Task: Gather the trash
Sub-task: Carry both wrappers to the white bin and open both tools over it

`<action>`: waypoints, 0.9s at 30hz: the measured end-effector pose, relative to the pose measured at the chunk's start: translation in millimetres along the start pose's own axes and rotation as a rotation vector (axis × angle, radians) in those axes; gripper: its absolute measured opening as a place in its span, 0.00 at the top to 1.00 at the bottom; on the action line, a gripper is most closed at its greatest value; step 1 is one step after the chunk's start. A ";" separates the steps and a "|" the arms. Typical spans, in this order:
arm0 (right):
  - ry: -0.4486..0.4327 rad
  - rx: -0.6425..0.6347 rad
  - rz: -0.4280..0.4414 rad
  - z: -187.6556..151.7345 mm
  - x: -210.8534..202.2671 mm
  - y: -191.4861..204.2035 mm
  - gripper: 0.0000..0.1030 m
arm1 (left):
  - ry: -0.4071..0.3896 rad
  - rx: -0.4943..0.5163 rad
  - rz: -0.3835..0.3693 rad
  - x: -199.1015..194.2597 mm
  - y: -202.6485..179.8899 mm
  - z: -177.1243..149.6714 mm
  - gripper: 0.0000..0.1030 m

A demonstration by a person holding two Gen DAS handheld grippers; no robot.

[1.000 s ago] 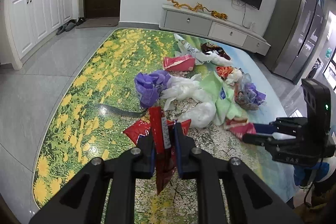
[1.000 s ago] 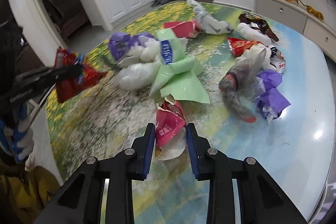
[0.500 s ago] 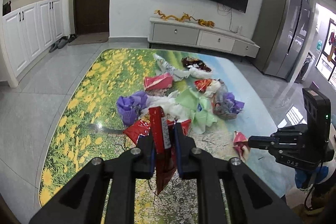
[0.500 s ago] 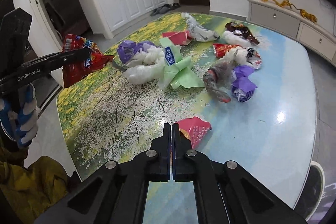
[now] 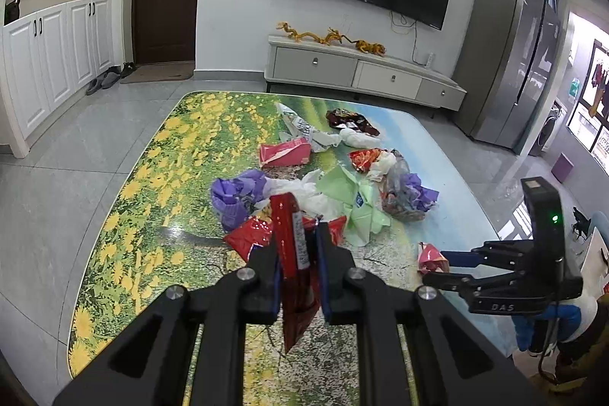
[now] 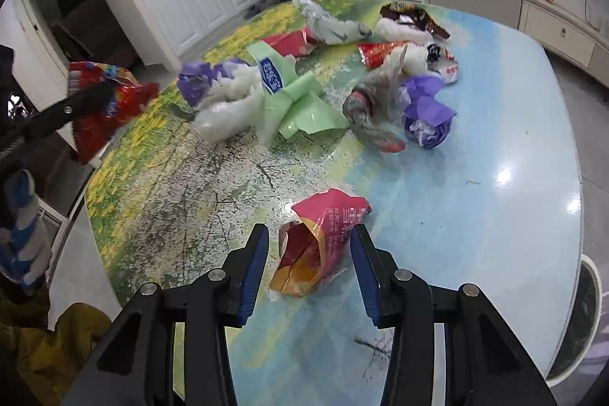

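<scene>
While the left gripper [image 5: 298, 255] pinches a red snack wrapper [image 5: 293, 253] above the table [image 5: 144, 177], the right gripper [image 6: 309, 253] stands open around a pink wrapper [image 6: 323, 238] lying there; closing comes next, likely.

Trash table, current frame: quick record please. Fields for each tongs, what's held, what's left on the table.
left tongs: shut on red snack bag, held off the table
right tongs: open, jaws on either side of the pink wrapper, not gripping it
pink wrapper: lying on table, apart from the pile
pile left: green plastic bag, purple bags, white bags, other wrappers
bin: none in view
</scene>
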State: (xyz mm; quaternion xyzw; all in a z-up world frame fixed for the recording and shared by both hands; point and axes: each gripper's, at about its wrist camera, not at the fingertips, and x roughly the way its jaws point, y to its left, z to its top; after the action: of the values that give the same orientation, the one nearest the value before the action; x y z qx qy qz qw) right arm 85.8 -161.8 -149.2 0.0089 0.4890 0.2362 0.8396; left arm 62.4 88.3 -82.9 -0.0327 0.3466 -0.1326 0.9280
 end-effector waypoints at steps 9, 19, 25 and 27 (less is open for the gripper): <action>-0.040 -0.023 -0.003 -4.3 -8.7 1.6 0.71 | -0.008 0.024 -0.007 -4.8 -7.6 3.9 0.86; -0.128 0.050 0.057 -11.9 -39.4 -11.4 0.75 | -0.015 0.078 -0.044 -8.0 -34.9 14.8 0.86; -0.196 0.143 0.108 -14.7 -58.7 -27.0 0.80 | -0.026 0.114 -0.061 -10.7 -51.2 21.4 0.86; -0.223 0.170 0.121 -15.9 -66.6 -33.5 0.80 | -0.031 0.137 -0.068 -10.8 -58.9 24.9 0.86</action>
State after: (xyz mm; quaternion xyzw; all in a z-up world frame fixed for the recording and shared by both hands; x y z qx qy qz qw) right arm 58.3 -221.9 -111.4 0.1357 0.4097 0.2416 0.8691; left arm 57.6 33.8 -48.2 0.0168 0.3209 -0.1870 0.9283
